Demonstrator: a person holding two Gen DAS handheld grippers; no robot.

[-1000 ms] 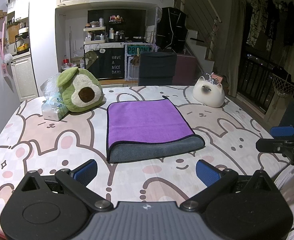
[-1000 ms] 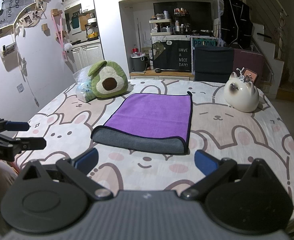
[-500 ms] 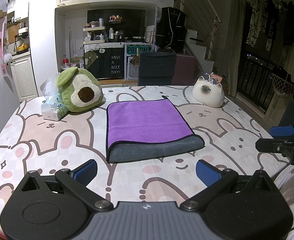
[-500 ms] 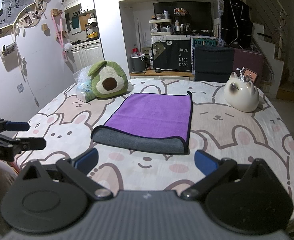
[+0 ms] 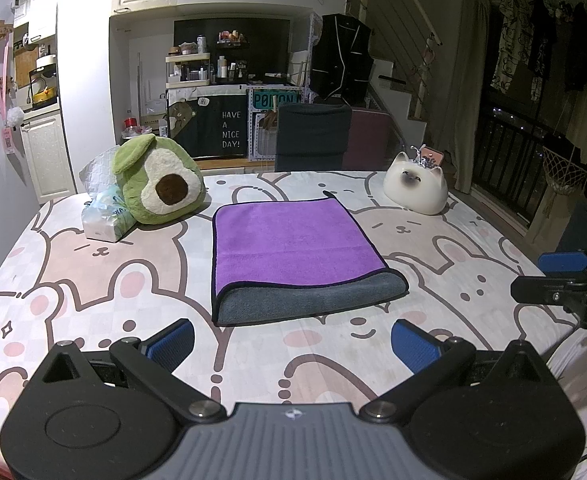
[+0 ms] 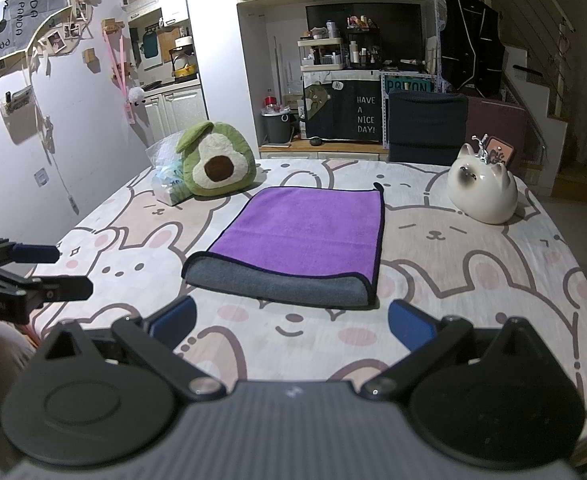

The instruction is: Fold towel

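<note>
A purple towel [image 5: 289, 244] with a grey underside lies folded flat in the middle of the table, its grey fold [image 5: 313, 300] at the near edge. It also shows in the right wrist view [image 6: 305, 236]. My left gripper [image 5: 291, 344] is open and empty, hovering near the table's front edge, short of the towel. My right gripper [image 6: 291, 322] is open and empty, likewise short of the towel. Each gripper shows at the edge of the other's view: the right gripper [image 5: 565, 280] and the left gripper [image 6: 33, 268].
An avocado plush [image 5: 157, 184] and a tissue pack [image 5: 101, 220] sit at the back left. A white cat-shaped ornament [image 5: 415, 188] sits at the back right. The table has a bunny-print cloth [image 5: 93, 280]. A dark chair [image 5: 313, 136] stands behind the table.
</note>
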